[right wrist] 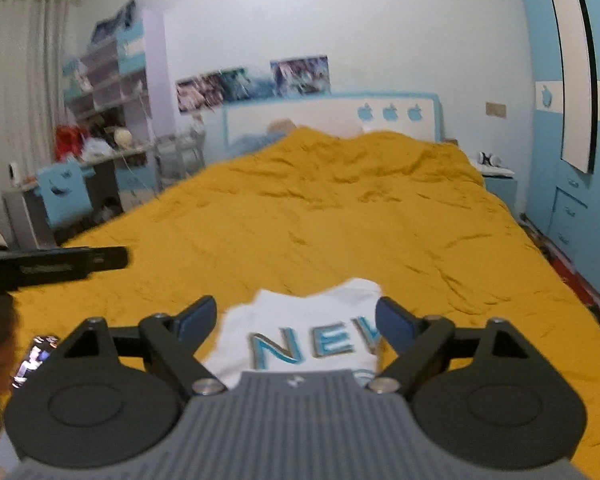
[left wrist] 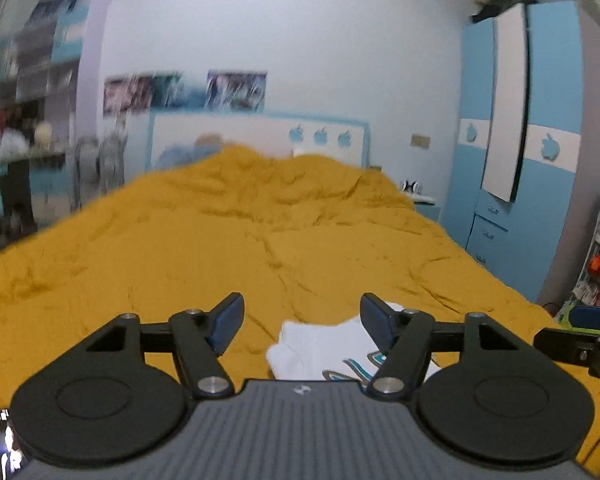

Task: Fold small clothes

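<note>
A white shirt (right wrist: 300, 320) with blue-and-grey lettering lies on a mustard-yellow bedspread (right wrist: 320, 216); the wardrobe (left wrist: 540, 160) is blue and white.

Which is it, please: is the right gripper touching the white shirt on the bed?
Cannot tell. In the right wrist view the right gripper is open with the white shirt between its fingers, but no contact or gap shows plainly.

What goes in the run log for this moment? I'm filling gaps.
left hand-held gripper: open, empty | right hand-held gripper: open, empty | white shirt: lying on yellow bedspread, ungrasped
</note>
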`<state>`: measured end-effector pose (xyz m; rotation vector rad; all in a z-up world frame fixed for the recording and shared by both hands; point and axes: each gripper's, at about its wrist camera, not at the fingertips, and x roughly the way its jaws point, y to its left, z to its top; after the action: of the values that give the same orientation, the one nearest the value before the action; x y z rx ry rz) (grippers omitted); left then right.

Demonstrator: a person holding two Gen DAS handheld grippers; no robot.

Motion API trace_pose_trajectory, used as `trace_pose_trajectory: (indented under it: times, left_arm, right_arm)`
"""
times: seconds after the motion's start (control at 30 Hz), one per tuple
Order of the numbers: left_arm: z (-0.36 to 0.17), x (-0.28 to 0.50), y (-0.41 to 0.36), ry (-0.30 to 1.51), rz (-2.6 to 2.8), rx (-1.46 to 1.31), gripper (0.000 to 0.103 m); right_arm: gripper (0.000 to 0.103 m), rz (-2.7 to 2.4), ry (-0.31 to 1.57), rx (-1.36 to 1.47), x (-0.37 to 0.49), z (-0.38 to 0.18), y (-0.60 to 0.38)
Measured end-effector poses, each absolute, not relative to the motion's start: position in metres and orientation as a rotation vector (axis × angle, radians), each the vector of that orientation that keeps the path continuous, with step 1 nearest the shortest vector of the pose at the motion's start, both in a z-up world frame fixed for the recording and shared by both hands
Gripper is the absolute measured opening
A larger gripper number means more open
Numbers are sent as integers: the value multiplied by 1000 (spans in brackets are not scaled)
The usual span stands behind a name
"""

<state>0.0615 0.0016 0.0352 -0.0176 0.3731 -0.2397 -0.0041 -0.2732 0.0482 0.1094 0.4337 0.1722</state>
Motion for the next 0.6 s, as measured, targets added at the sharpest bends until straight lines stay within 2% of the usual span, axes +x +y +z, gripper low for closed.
trace_pose_trajectory:
  times: [0.1, 0.17, 0.3, 0.6]
  left_arm:
    - [27, 57, -2, 373, -209, -32, 93]
    - [23, 52, -2, 377, -192, -34, 97]
    - [11, 48, -5, 410, -125, -2, 98]
    - [-19, 53, -19, 677, -211, 58, 98]
  right_arm:
    - [82, 126, 463, 122, -11, 37, -260]
    - [82, 93, 469, 90, -17, 27, -251]
    - [82, 80, 565, 113, -19, 1, -245]
    - [82, 34, 731, 131, -13, -29, -235]
